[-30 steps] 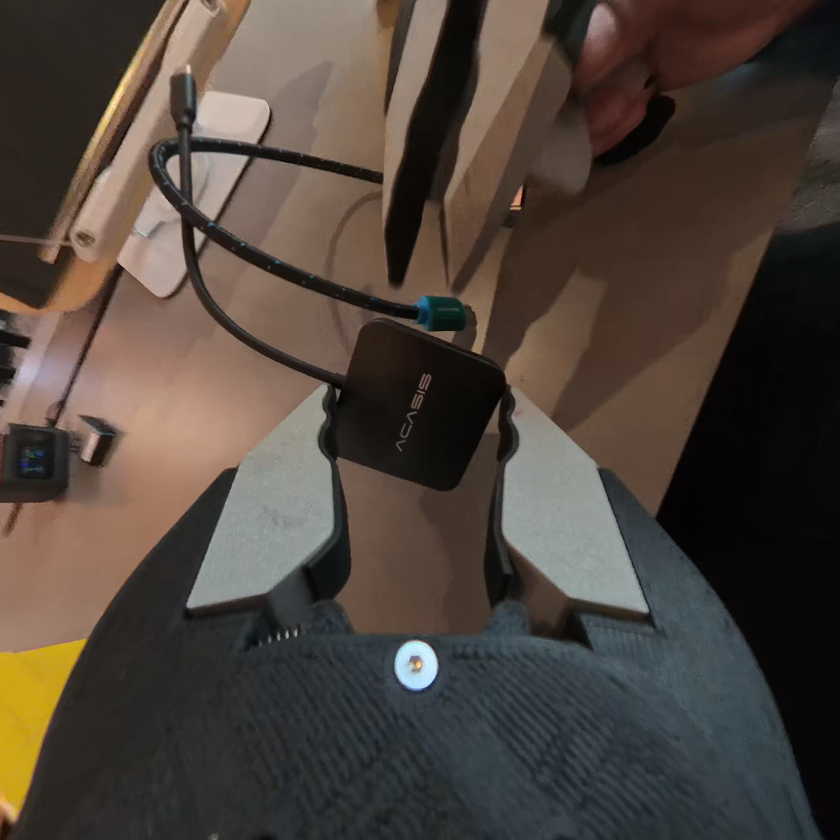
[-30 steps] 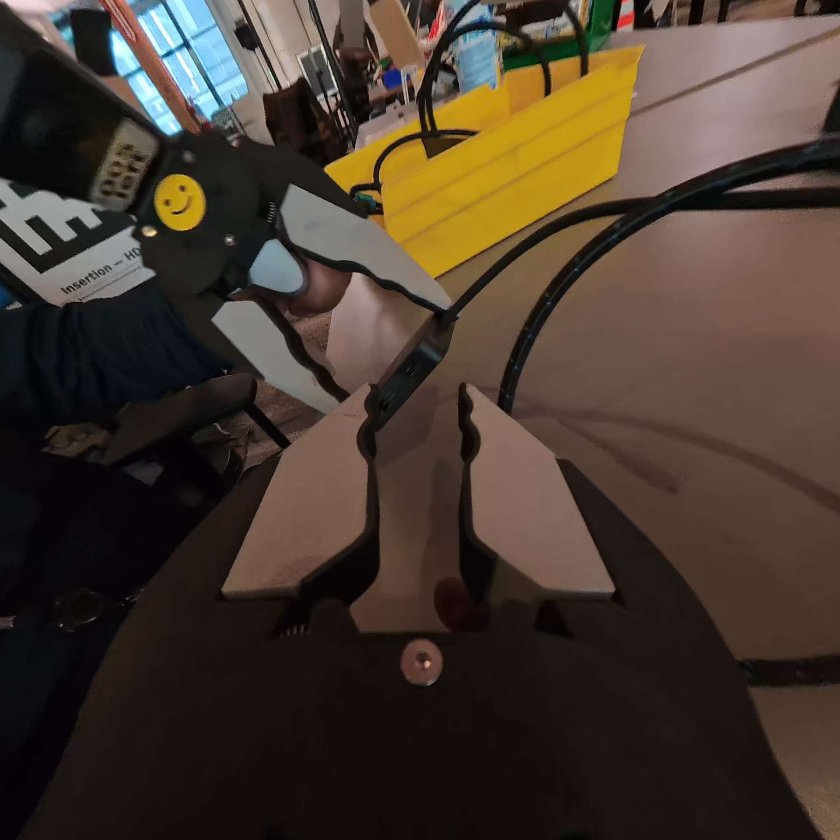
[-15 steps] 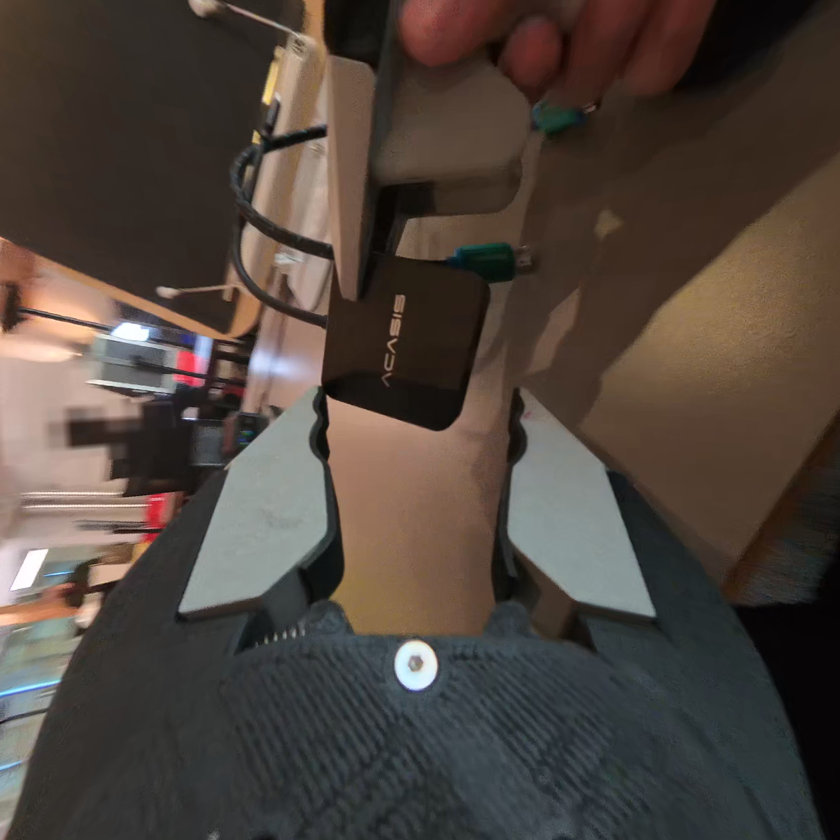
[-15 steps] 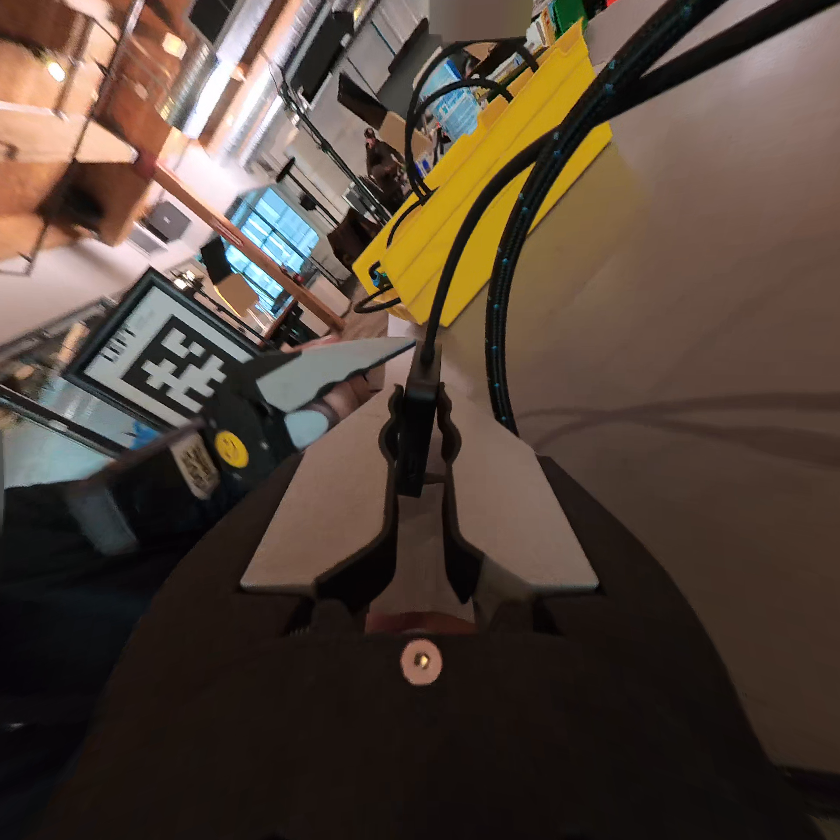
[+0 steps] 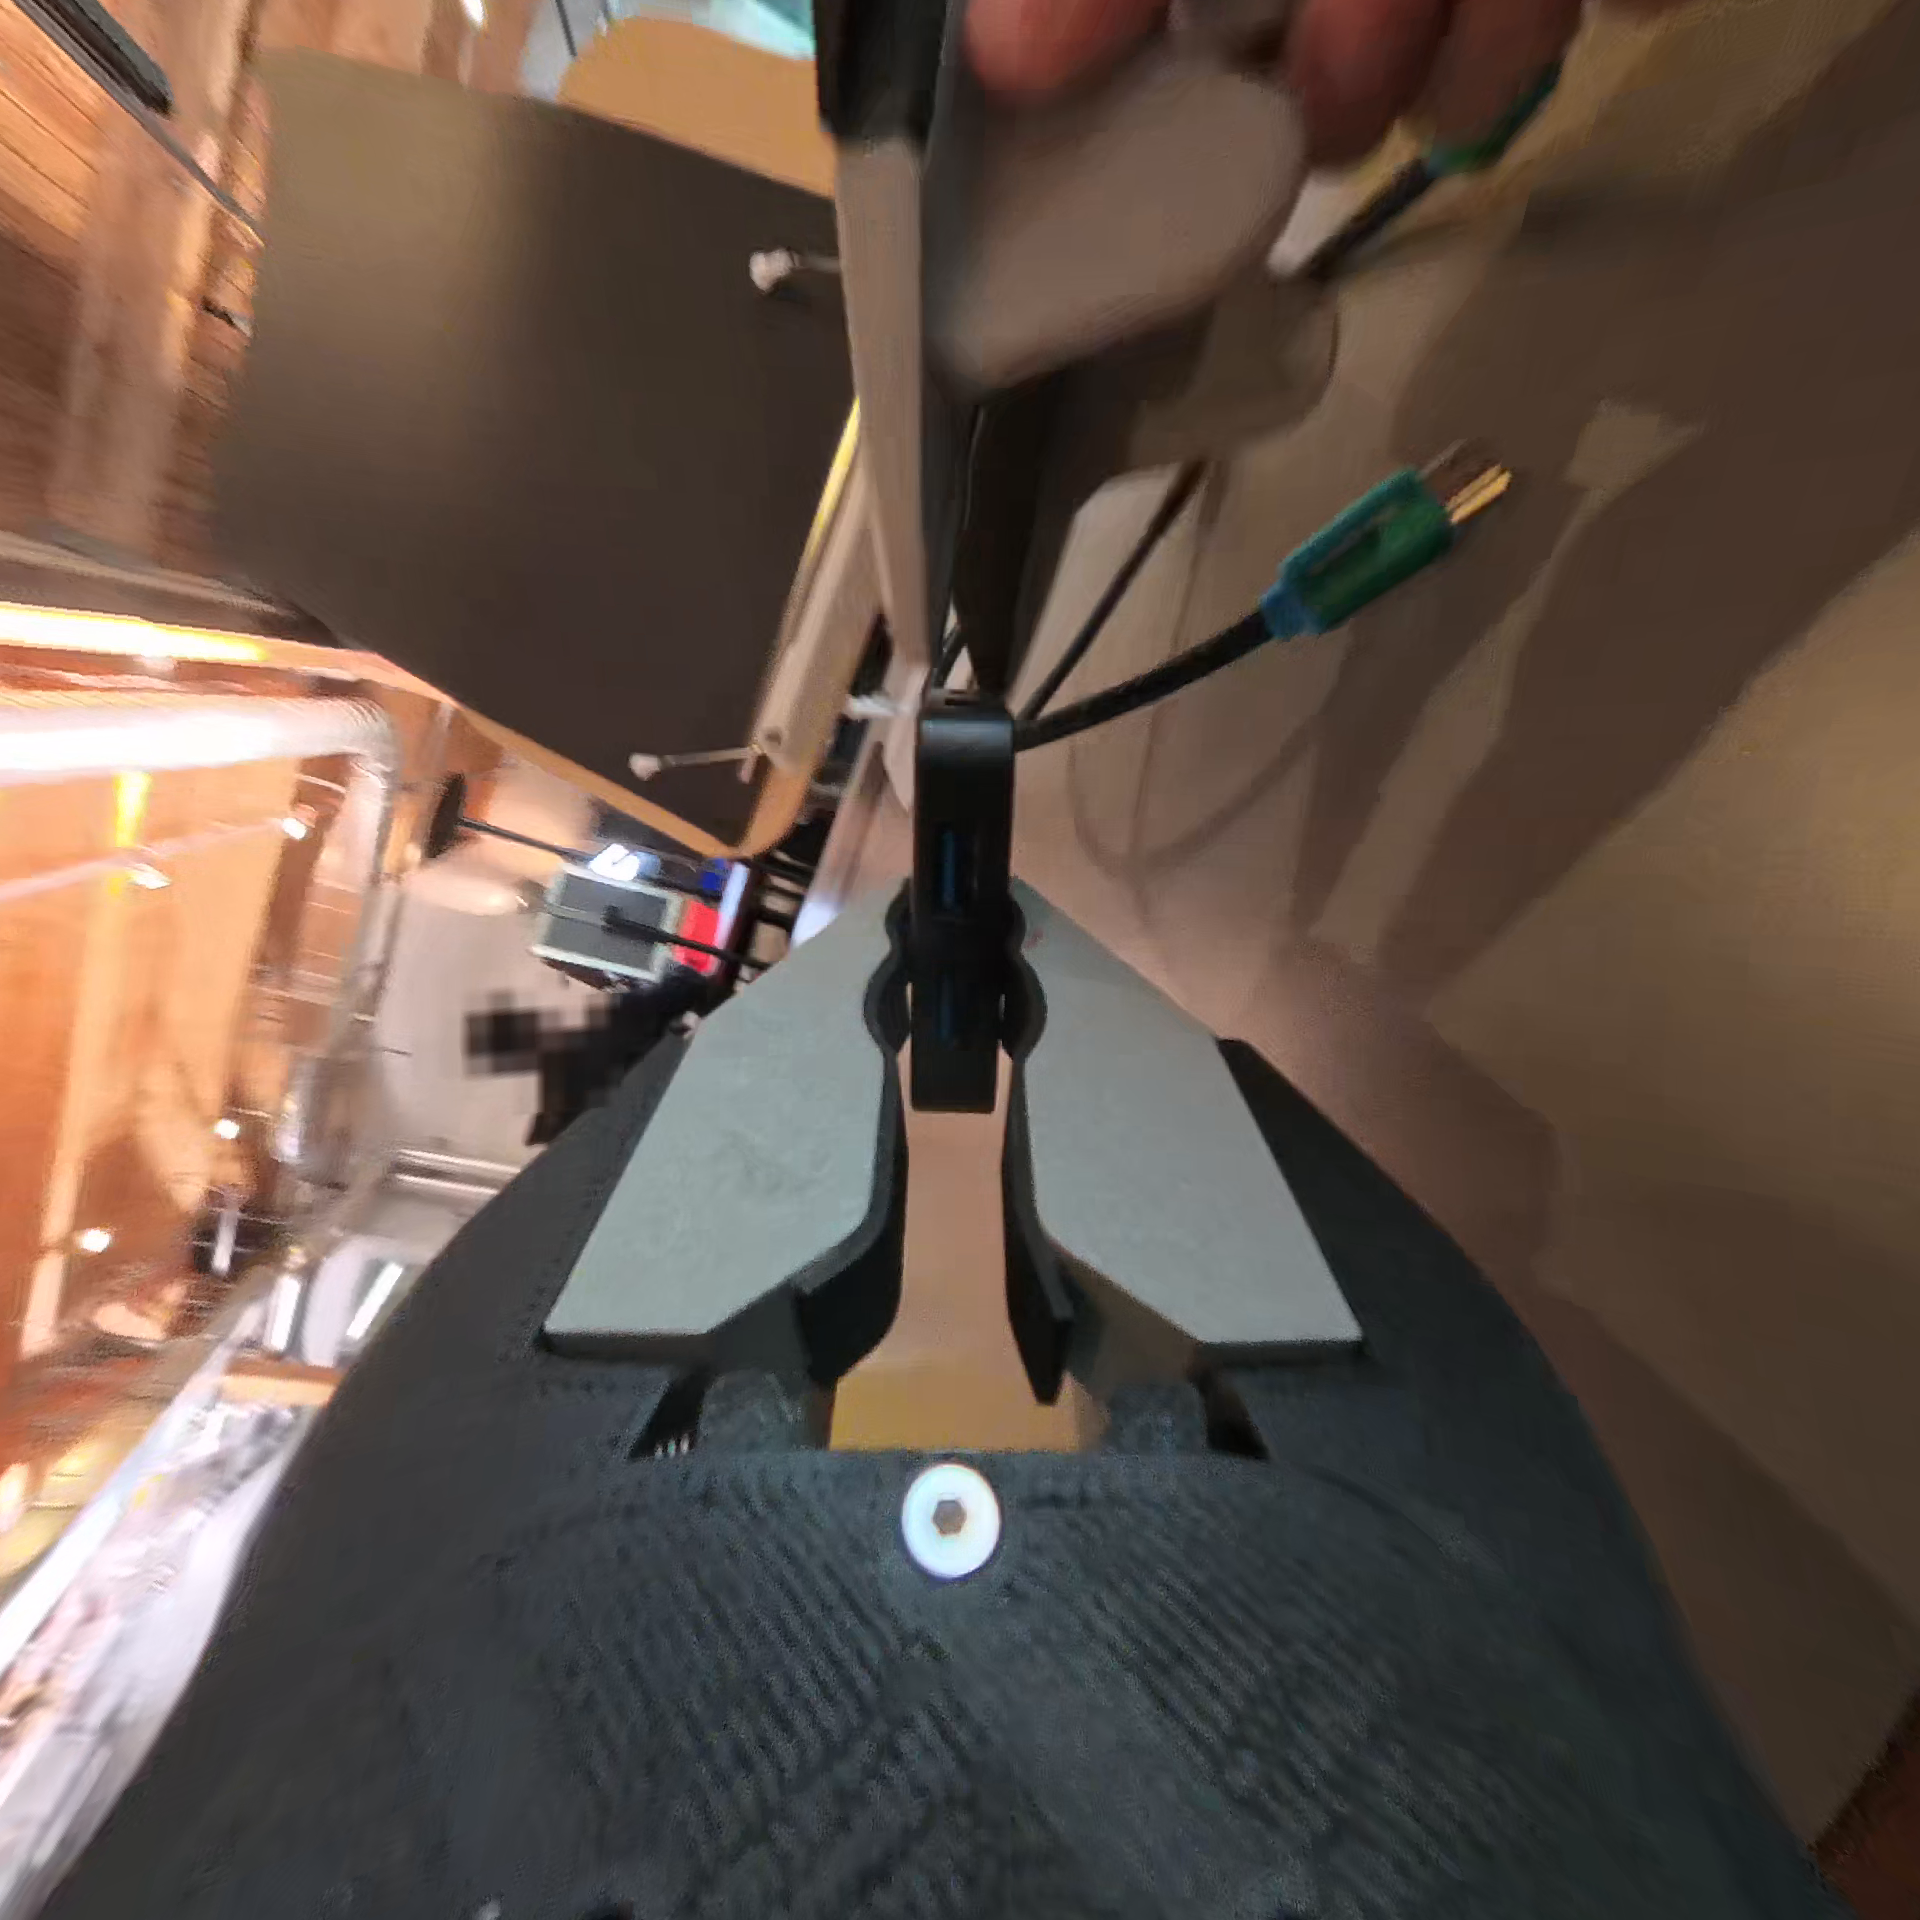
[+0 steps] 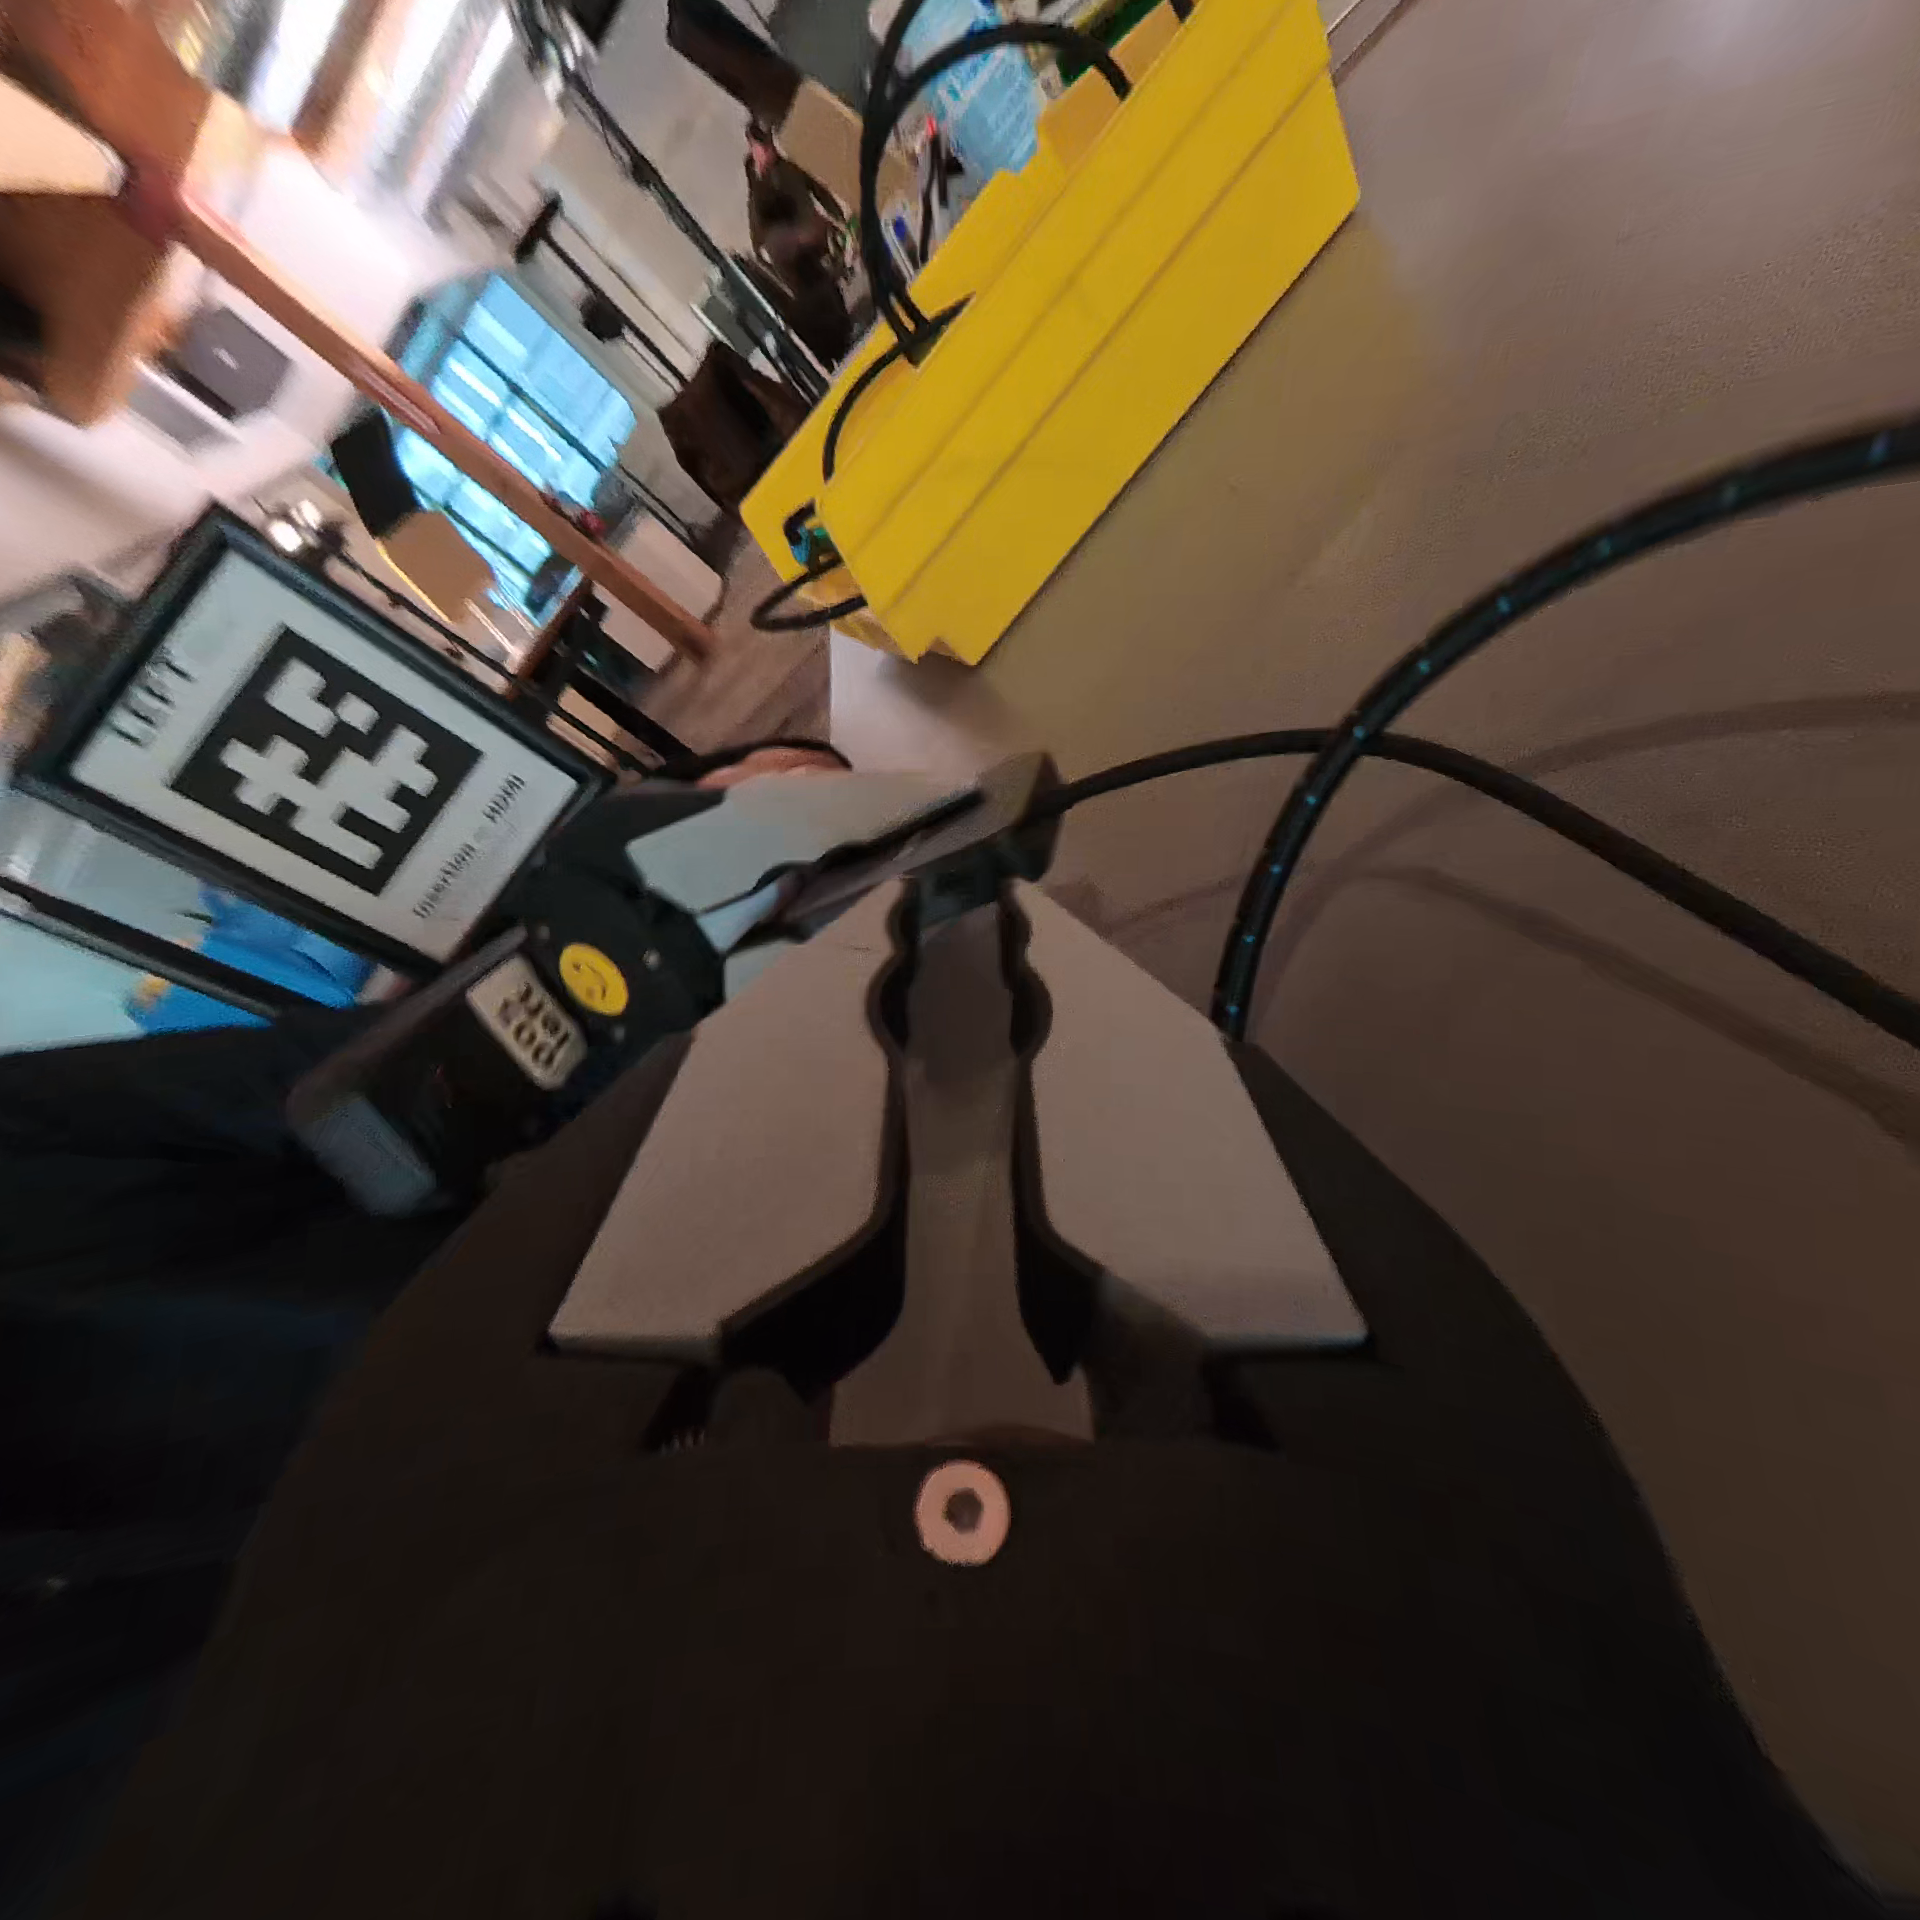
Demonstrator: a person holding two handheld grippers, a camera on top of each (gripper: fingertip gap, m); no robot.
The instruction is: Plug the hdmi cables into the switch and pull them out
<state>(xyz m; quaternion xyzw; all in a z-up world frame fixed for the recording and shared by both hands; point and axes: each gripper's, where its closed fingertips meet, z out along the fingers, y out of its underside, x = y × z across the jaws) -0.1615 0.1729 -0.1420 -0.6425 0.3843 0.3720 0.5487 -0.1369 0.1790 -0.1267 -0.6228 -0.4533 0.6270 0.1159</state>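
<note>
1. In the left wrist view, the black switch [image 5: 958, 914] is seen edge-on, clamped between the fingertips of the left claw [image 5: 958, 971], which is closed to a narrow gap filled by the switch body.
2. Blue ports are shown on the switch's edge facing the camera.
3. The far end of the switch is met by the right claw [image 5: 966, 436], seen farther off; a person's hand [image 5: 1195, 62] is wrapped around its handle at the top of the frame.
4. A black braided cable with a teal-green HDMI plug [image 5: 1361, 561] is seen up and to the right of the switch, its gold tip free in the air and not inserted.
5. In the right wrist view, the right claw [image 6: 961, 930] is nearly closed, with a narrow gap left between its fingers; the switch [image 6: 997, 821] lies at its fingertips, but whether it is gripped cannot be told.
6. The left claw [image 6: 831, 842] is seen there reaching in from the left to the switch.
7. A thin black lead [image 6: 1455, 769] and a braided cable [image 6: 1382, 707] are seen running off over the desk [image 6: 1558, 416].
8. A yellow bin [image 6: 1091, 395] is set at the far edge of the desk.
</note>
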